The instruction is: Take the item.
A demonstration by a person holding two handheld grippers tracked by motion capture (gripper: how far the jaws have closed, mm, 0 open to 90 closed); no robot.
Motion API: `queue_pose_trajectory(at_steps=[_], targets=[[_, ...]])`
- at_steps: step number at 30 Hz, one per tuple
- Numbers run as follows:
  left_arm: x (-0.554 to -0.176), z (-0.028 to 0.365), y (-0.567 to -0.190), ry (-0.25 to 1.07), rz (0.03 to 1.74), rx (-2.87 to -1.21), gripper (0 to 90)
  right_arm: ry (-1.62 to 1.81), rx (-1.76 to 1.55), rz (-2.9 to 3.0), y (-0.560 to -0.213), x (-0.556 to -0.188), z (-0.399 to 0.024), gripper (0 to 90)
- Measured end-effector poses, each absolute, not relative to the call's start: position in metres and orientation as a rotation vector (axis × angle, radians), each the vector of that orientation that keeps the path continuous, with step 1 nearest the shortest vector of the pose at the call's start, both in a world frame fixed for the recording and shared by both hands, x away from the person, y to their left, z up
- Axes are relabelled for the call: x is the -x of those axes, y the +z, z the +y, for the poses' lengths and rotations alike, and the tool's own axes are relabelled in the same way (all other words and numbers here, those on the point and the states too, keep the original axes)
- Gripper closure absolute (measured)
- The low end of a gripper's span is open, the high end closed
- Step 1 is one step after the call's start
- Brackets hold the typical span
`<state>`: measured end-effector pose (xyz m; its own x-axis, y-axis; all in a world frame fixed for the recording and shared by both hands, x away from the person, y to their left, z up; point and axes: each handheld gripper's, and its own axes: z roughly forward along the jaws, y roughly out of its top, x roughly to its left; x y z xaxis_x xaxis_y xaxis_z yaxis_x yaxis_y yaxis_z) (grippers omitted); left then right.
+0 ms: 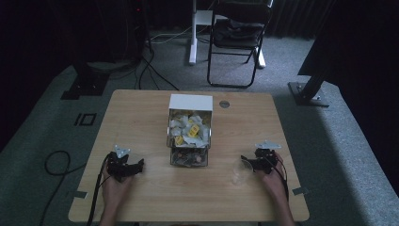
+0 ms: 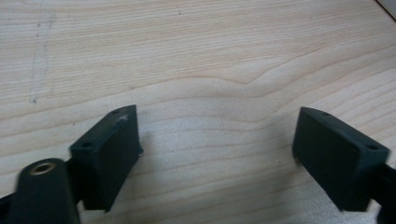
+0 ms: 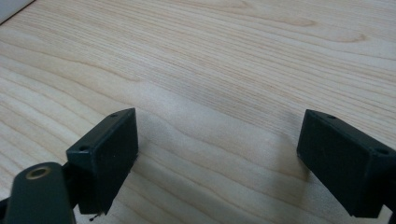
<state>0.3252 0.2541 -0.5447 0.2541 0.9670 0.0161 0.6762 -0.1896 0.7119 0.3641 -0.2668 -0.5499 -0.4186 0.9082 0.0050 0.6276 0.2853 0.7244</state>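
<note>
On the wooden table [image 1: 141, 108], two grippers are held low, one at each side of a wire box [image 1: 189, 136].

Near the front left part of the table the left gripper [image 1: 136, 165] is held by a hand [image 1: 114, 187], and in the left gripper view its jaws are seen wide apart with bare wood between them. At the front right the right gripper [image 1: 245, 161] is held by the other hand [image 1: 274, 182], and its jaws are also seen wide apart over bare wood in the right gripper view. A clear plastic cup [image 1: 240, 172] is seen just beside the right gripper, on its inner side; whether they touch cannot be told. The wire box is set in the middle of the table, well apart from both grippers. White and yellow packets [image 1: 189, 128] are piled in its top part, and dark ones [image 1: 188, 157] below.
</note>
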Motion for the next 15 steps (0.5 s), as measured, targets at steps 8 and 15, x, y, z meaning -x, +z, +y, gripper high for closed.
queue_pose_trajectory(at_steps=[8,15], targets=[[-0.3237,0.2558,-0.5436,0.641,1.481,-1.945,23.8,0.926,-1.379,2.15,-0.5499,-0.3641,-0.2668,12.2],[-0.3226,0.256,-0.542,0.637,1.481,-1.941,33.3,0.924,-1.387,2.144,-0.5499,-0.3642,-0.2671,12.2]])
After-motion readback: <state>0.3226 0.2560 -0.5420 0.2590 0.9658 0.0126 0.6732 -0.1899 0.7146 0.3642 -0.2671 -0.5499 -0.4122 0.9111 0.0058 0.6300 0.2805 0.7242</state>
